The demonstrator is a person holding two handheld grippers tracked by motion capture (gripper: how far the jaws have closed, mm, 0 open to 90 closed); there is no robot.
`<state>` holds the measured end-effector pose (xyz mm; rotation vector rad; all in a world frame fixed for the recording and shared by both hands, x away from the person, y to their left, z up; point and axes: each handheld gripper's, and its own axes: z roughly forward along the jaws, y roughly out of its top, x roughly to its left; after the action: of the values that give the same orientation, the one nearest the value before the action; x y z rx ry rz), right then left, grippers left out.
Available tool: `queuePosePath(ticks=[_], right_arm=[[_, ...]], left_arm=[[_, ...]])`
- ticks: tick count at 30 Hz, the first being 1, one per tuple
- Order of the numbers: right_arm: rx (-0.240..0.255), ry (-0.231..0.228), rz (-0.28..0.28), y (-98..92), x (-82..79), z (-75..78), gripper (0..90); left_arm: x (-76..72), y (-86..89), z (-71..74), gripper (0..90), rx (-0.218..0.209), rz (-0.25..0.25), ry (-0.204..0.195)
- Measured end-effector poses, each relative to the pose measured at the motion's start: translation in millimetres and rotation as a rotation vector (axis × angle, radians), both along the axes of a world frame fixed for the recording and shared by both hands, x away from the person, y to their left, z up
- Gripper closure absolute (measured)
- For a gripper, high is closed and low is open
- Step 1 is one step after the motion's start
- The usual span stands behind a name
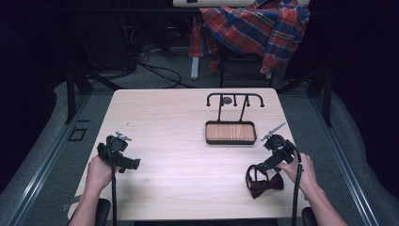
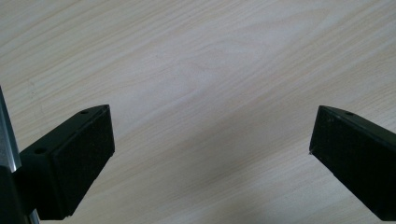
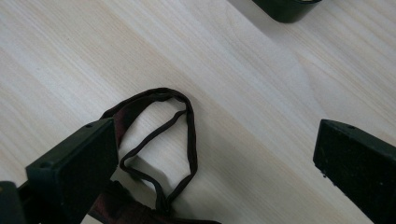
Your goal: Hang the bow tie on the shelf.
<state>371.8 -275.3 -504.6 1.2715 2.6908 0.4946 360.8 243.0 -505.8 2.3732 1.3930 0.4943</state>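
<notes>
My right gripper (image 1: 266, 165) is the nearer one to the bow tie (image 1: 265, 181), and its 2 jaws stand wide apart with nothing pressed between them. The tie lies on the table (image 1: 179, 165) just beside it, toward my side; its thin strap loop (image 3: 161, 140) sits near the left jaw, the long axis running away from me. The cloth looks soft, dark red, the strap narrow. My left gripper (image 1: 123, 155) is also open, over bare wood. Farther off stands the wooden tray (image 1: 230, 133) under a black metal rack (image 1: 234, 99).

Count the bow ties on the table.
1. The dark red bow tie lies near the table's front right corner, just below the right gripper, its strap looped toward the table's middle. None look hidden.
</notes>
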Motion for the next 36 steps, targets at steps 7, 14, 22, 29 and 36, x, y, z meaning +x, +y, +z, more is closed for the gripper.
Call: queuePosePath(ticks=[7,14,22,29,36], right_arm=[[-0.029,0.023,0.015,6.9,3.0,-5.7,0.9],[-0.014,0.044,0.012,15.7,3.4,-12.2,23.6],[-0.011,0.078,0.001,21.6,3.2,-18.2,46.4],[-0.058,0.115,-0.003,26.6,2.4,-26.3,56.5],[-0.1,0.129,0.015,31.7,3.0,-32.6,65.4]], left_arm=[[0.1,0.3,-0.2,0.1,-0.003,0.001,0.0],[0.3,-1.6,-0.4,0.1,-0.003,-0.003,0.003],[0.6,-2.0,-0.4,0.0,-0.003,-0.004,0.006],[0.8,-2.2,-0.6,0.1,0.0,-0.006,0.01],[1.0,-1.9,-0.8,0.1,-0.001,-0.004,0.009]])
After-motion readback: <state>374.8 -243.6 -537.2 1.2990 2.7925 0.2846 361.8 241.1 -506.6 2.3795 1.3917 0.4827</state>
